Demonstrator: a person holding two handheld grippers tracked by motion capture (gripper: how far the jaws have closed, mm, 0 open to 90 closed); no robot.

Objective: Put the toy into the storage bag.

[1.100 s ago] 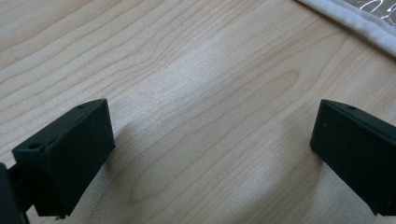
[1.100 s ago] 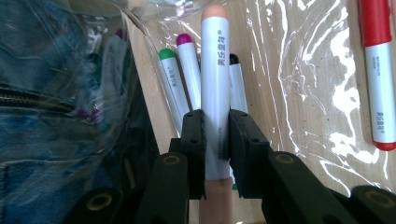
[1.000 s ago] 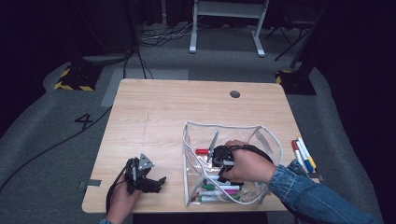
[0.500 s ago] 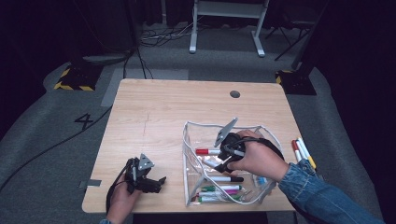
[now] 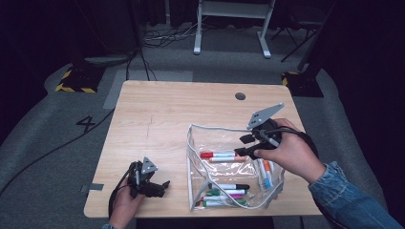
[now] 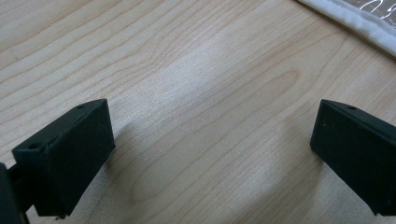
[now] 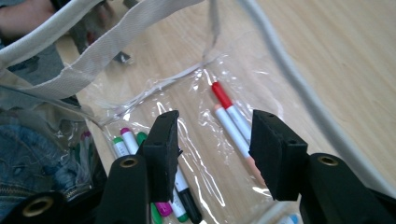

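Currently the right gripper (image 5: pixel 248 145) hangs above the clear plastic pouch with white edging (image 5: pixel 193 157) on the light wooden counter (image 5: pixel 172 109); its jaws have just been opening and stand apart, nothing between them. Inside the pouch lie coloured marker pens (image 5: pixel 220 155) (red-capped one uppermost). Left of the pouch, the left gripper (image 5: pixel 160 187) rests with its jaws apart and empty.

Both grippers' fingers (image 6: pixel 70 158) gape (right (image 5: pixel 248 145) just opening).

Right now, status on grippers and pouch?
Right gripper open, nothing between jaws, over clear pouch. Markers lie inside pouch. Left gripper open on bare table. Nothing blocking.
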